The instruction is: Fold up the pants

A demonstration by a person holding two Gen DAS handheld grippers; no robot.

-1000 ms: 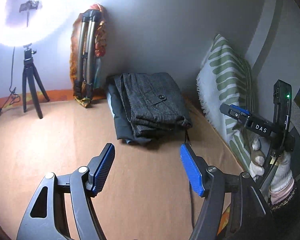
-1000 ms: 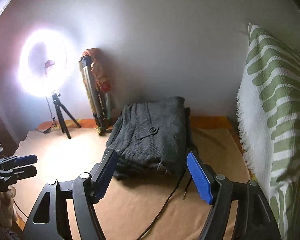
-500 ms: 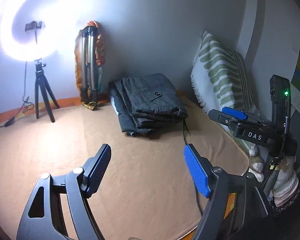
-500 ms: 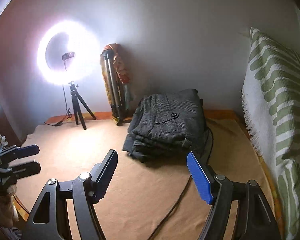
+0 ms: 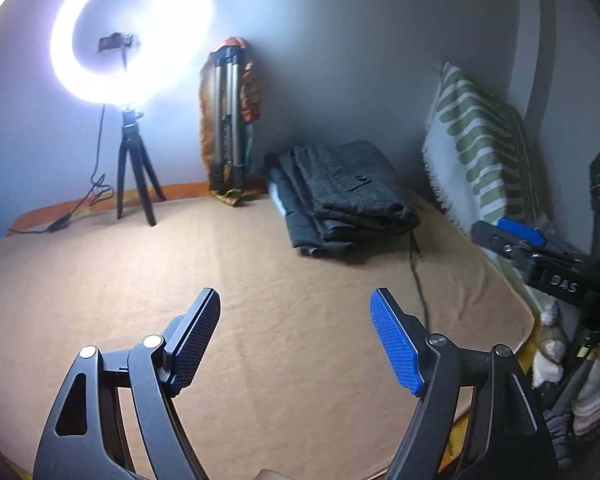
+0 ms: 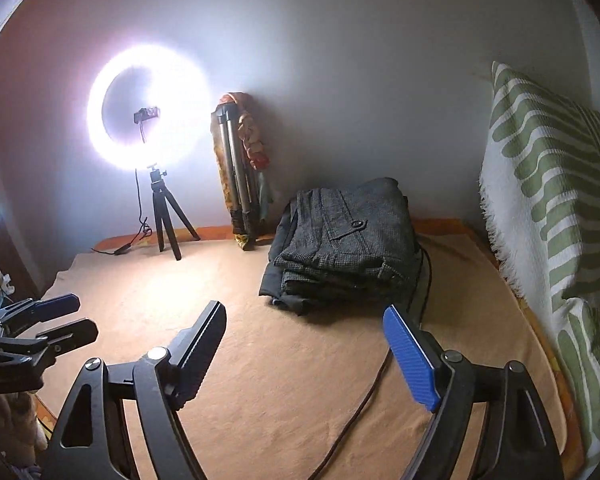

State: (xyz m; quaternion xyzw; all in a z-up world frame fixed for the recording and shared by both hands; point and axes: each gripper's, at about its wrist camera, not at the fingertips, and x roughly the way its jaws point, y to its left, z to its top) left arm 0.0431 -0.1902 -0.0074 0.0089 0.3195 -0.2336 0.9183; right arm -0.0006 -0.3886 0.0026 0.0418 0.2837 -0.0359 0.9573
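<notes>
A stack of folded dark grey pants [image 5: 348, 196] lies at the back of the tan blanket [image 5: 260, 300] near the wall; it also shows in the right wrist view [image 6: 348, 244], with a buttoned pocket flap on top. My left gripper [image 5: 296, 316] is open and empty, well in front of the stack and above the blanket. My right gripper [image 6: 304, 328] is open and empty, also short of the stack. Each gripper shows in the other's view: the right one [image 5: 516, 236], the left one [image 6: 56, 320].
A lit ring light on a small tripod [image 5: 132, 168] stands at the back left, its cable trailing left. A folded tripod with orange cloth [image 5: 228, 120] leans on the wall. A green-and-white striped pillow [image 6: 552, 208] lines the right side. A dark cable [image 6: 380, 368] runs from the stack toward me.
Both grippers have pulled back from the folded stack, which now sits farther away and smaller. Both stayed open and empty. The stack has not moved.
</notes>
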